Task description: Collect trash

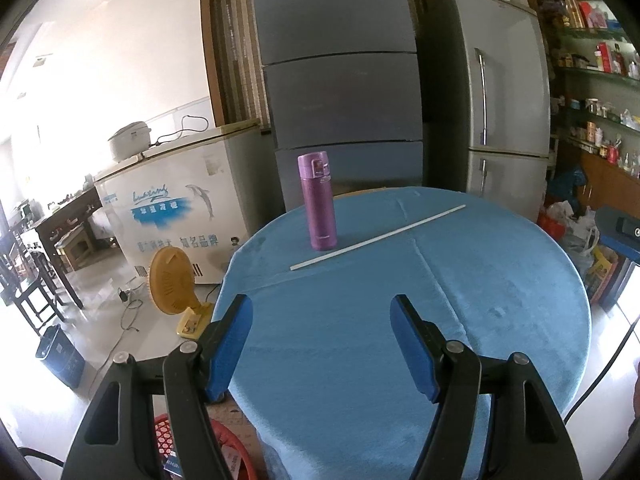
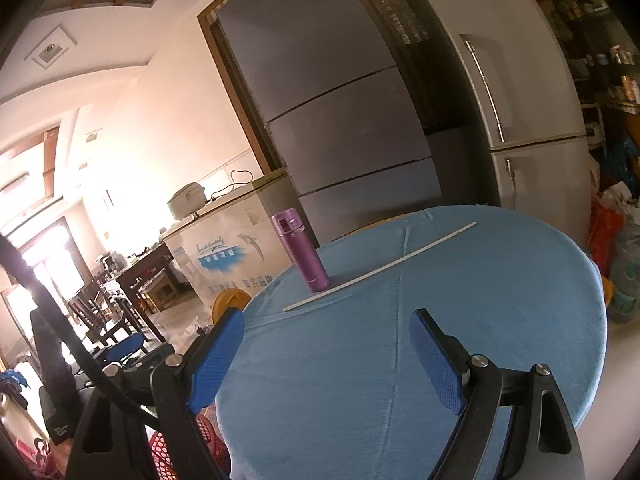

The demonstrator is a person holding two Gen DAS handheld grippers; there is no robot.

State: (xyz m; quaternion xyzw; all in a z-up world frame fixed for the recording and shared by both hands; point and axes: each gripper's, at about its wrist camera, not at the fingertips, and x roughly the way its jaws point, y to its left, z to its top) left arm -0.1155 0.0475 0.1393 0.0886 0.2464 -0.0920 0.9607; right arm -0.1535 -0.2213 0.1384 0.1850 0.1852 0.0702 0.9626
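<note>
A long thin white strip [image 1: 378,237] lies diagonally on the round table under a blue cloth [image 1: 400,340]; it also shows in the right wrist view [image 2: 380,267]. A purple flask [image 1: 317,201] stands upright just left of the strip, also in the right wrist view [image 2: 301,250]. My left gripper [image 1: 322,312] is open and empty above the table's near part, well short of the strip. My right gripper [image 2: 326,330] is open and empty, also short of the strip. A red mesh basket [image 1: 168,436] sits below the table's near left edge; it also shows in the right wrist view [image 2: 160,450].
Two grey fridges [image 1: 340,80] [image 1: 504,92] stand behind the table. A white chest freezer [image 1: 176,200] and a yellow fan [image 1: 172,284] are at left. A dark blue bin [image 1: 60,354] stands on the floor. Shelves [image 1: 596,80] and bags [image 1: 568,220] fill the right.
</note>
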